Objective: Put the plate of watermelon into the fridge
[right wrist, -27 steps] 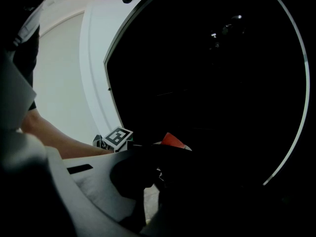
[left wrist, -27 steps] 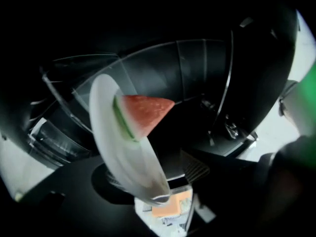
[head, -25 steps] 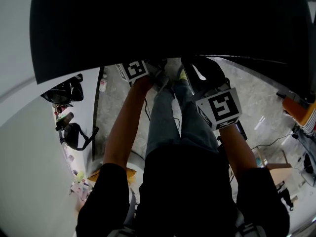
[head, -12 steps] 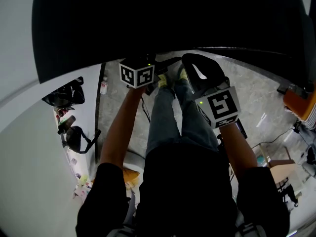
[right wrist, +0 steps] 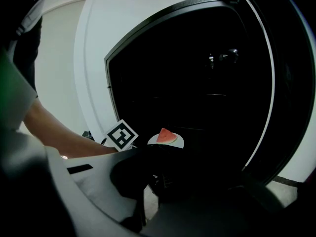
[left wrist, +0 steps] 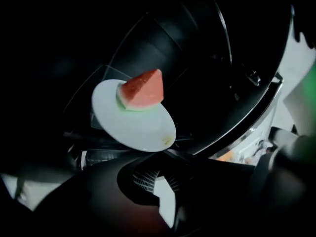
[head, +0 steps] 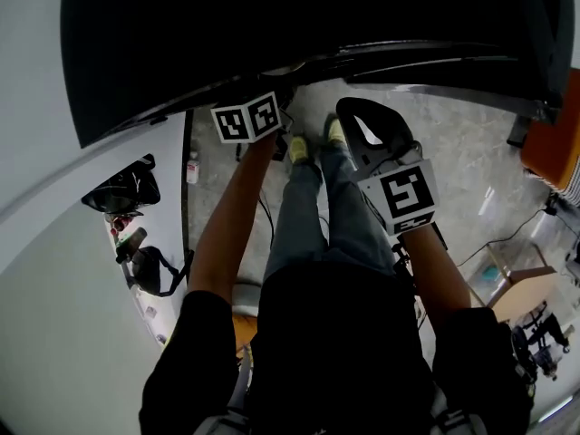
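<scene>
Site: a dark fridge (right wrist: 192, 73) stands open in front of the person. In the head view both forearms reach toward it above a grey floor (head: 453, 143).
Plate: the white plate (left wrist: 136, 125) lies inside the fridge, on what reads as a glass shelf, though the outline is faint.
Watermelon: one red wedge (left wrist: 143, 90) sits on the plate with its rind down and its point up. In the left gripper view it is toward 12 o'clock of the plate's centre.
Left gripper: the left gripper (left wrist: 162, 163) has just been closing its jaws, and they now stand together with nothing between them. The tips are at 6 o'clock of the plate, just short of its near rim — whether they touch it cannot be determined.
Left marker cube: in the right gripper view the left cube (right wrist: 121, 135) is just beside the plate, at its 9 o'clock.
Right gripper: the right gripper (right wrist: 159, 174) has its jaws drawn together and empty, so far as the dim view allows. The plate is at 12 o'clock beyond its tips, deeper in the fridge.
Head view: the right cube (head: 399, 198) is at 4 o'clock of the left cube — the left one is nearer the fridge edge.
</scene>
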